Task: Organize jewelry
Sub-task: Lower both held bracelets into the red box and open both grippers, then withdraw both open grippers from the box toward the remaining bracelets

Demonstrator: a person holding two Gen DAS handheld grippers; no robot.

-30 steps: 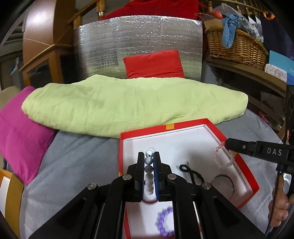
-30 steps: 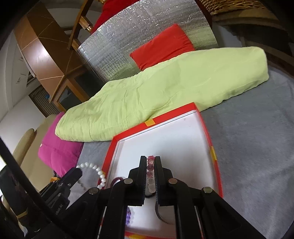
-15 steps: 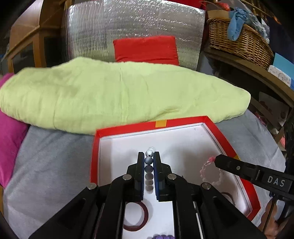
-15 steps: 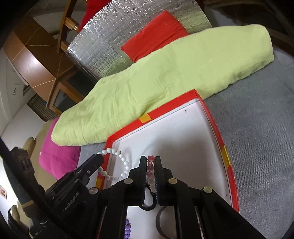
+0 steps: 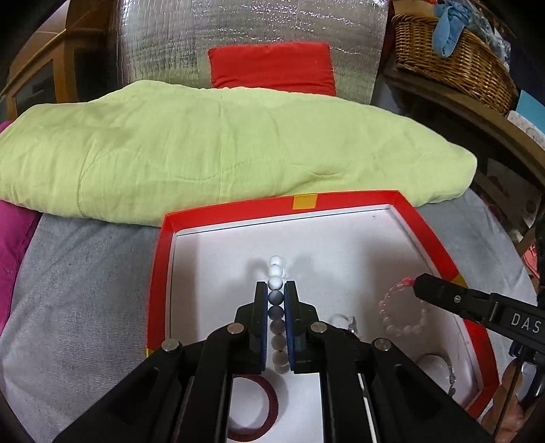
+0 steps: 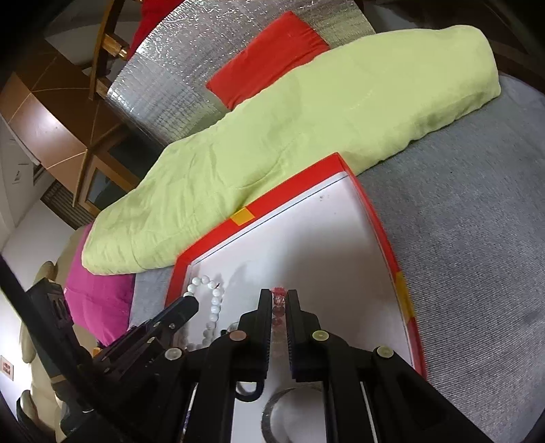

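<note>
My left gripper (image 5: 275,288) is shut on a white bead bracelet (image 5: 275,271), held low over the white floor of the red-rimmed box (image 5: 340,199). To its right, my right gripper (image 5: 416,284) is shut on a pink bead bracelet (image 5: 391,311) that hangs inside the box. In the right wrist view the right gripper (image 6: 279,295) pinches the pink bead bracelet (image 6: 278,300), with the left gripper (image 6: 190,302) and its white bead bracelet (image 6: 215,301) to the left. A dark red bangle (image 5: 269,405), a clear bangle (image 5: 432,364) and a silver bangle (image 6: 272,405) lie in the box.
The box sits on a grey cloth (image 5: 85,289). A light green folded quilt (image 5: 221,146) lies just behind it, with a red cushion (image 5: 272,68) and a silver foil panel (image 5: 272,30) beyond. A magenta pillow (image 6: 95,296) is at the left, a wicker basket (image 5: 453,51) at the far right.
Both grippers have come down and forward into the box with their bracelets. The box floor looks larger and nearer in both views. Neither grip has altered.
</note>
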